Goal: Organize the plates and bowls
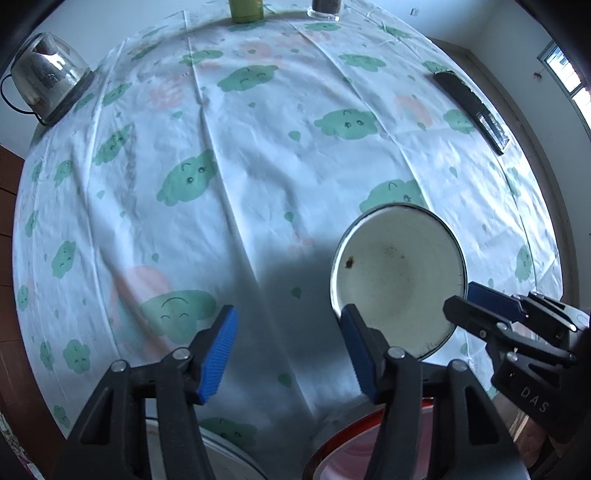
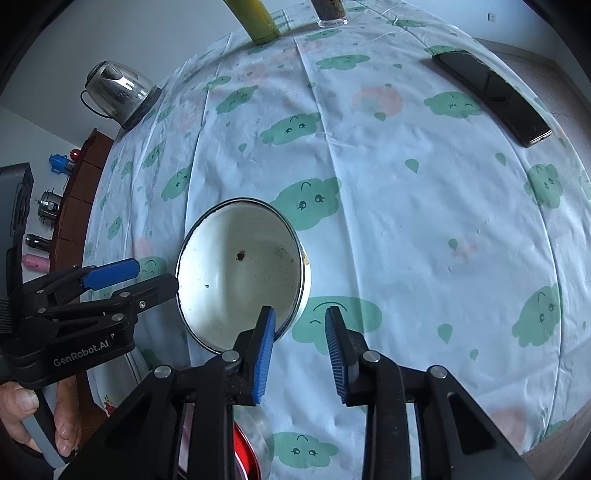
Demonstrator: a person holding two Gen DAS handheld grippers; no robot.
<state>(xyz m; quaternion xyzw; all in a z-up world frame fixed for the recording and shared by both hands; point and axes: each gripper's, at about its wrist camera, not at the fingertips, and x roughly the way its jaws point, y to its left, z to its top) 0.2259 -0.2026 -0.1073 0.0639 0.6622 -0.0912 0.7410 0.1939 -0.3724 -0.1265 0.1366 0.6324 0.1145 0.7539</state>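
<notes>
A white enamel bowl (image 1: 399, 273) (image 2: 240, 273) with a dark rim and a few brown specks stands upright on the cloud-print tablecloth. My right gripper (image 2: 301, 354) is open and straddles the bowl's near right rim, one blue pad inside the bowl and the other outside, with a gap showing. From the left wrist view the right gripper (image 1: 460, 299) sits at the bowl's right edge. My left gripper (image 1: 290, 350) (image 2: 155, 275) is open beside the bowl's left side, its inner finger at the rim. A red-lined metal dish (image 1: 354, 439) (image 2: 245, 450) lies under the grippers.
A glass kettle (image 1: 48, 81) (image 2: 118, 92) stands far left, a dark phone (image 1: 472, 110) (image 2: 491, 96) far right. A green bottle (image 1: 245, 9) (image 2: 258, 18) and a glass jar (image 1: 325, 9) (image 2: 330, 13) stand at the back edge. A white plate rim (image 1: 229, 454) shows nearest.
</notes>
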